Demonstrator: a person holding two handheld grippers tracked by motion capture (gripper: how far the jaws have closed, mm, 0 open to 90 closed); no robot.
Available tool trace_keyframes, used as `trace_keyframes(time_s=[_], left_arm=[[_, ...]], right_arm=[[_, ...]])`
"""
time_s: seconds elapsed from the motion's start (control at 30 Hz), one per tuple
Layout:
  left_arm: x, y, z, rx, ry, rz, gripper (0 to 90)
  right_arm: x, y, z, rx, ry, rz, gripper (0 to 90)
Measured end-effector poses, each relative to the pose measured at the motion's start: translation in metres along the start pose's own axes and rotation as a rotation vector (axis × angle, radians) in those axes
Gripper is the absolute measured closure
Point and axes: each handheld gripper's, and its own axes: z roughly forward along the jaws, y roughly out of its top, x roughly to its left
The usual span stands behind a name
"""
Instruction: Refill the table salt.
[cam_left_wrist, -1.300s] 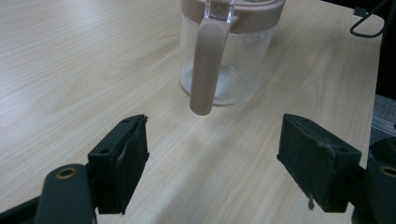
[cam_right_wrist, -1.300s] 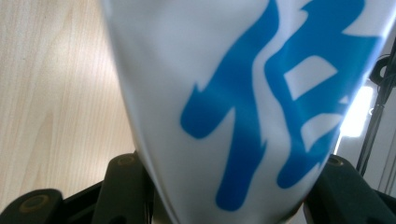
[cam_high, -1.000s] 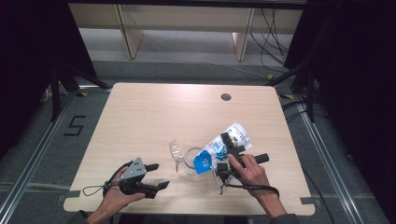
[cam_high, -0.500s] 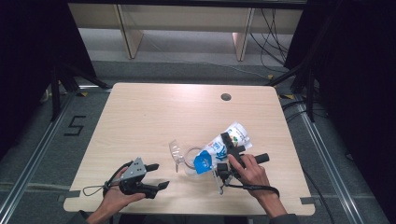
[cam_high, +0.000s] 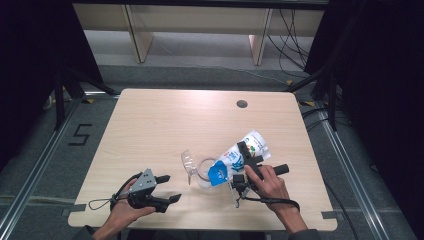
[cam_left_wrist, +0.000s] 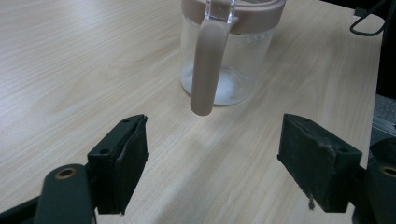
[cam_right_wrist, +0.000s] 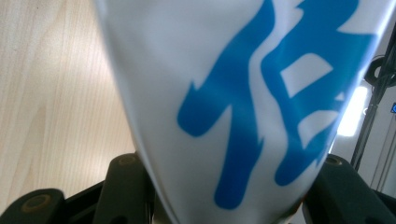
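tongs first: right gripper is clamped on the white and blue bag, jaws pinching its middle, and the right gripper view has the bag's blue print pressed right up between them. bag is tipped over, its lower blue end hanging at the mouth of the clear jug, its top end up and away toward the table's right side

what has changed over the last second? almost nothing. bag at the same tilt, jug in the same spot near the front middle of the table, right hand holding its pose. that reads to me as a steady pour held in place, not a move between steps

left gripper sits low at the front left, jaws spread wide and holding nothing, unchanged as well. its own view looks straight at the jug, the brownish handle hanging toward the camera, a little white stuff at the bottom of the glass. jug stands unheld, so if the bag nudges the rim it could slide; my guess is the left one is waiting to steady that handle

whether anything is flowing right now, i cannot tell
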Motion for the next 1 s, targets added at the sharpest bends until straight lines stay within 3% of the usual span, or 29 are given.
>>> trace_keyframes(time_s=[0.07, 0.1, 0.17, 0.27, 0.3, 0.37, 0.97, 1.0], left_arm=[[-0.0001, 0.0000, -0.0002, 0.000, 0.005, -0.005, 22.7], [-0.0001, 0.0000, -0.0002, 0.000, 0.005, -0.006, 22.5], [0.0001, 0.0000, 0.0001, 0.000, 0.003, -0.002, 22.5], [0.0003, 0.0001, 0.0003, 0.002, 0.004, -0.007, 20.9], [-0.0009, -0.0005, 0.0006, 0.001, 0.008, -0.035, 20.7], [0.0004, 0.0001, 0.0003, -0.001, 0.012, -0.012, 19.8], [0.0014, 0.0005, 0.0002, -0.001, 0.014, -0.019, 15.7], [-0.0001, -0.0002, 0.0005, -0.003, 0.015, -0.051, 15.8]], right_arm=[[-0.0001, -0.0003, 0.0004, -0.003, -0.010, -0.002, 51.3], [-0.0027, -0.0003, 0.0009, -0.014, -0.018, -0.035, 51.4], [0.0000, -0.0006, 0.0000, 0.000, -0.007, 0.003, 51.3], [-0.0002, -0.0004, 0.0000, -0.002, -0.008, 0.001, 51.7], [0.0000, -0.0003, 0.0000, 0.000, -0.007, 0.001, 51.7], [-0.0001, -0.0003, 0.0001, -0.001, -0.011, -0.003, 51.8], [-0.0015, -0.0004, -0.0009, 0.002, -0.010, -0.010, 53.5], [-0.0012, -0.0004, -0.0008, 0.002, -0.010, -0.007, 53.6]])
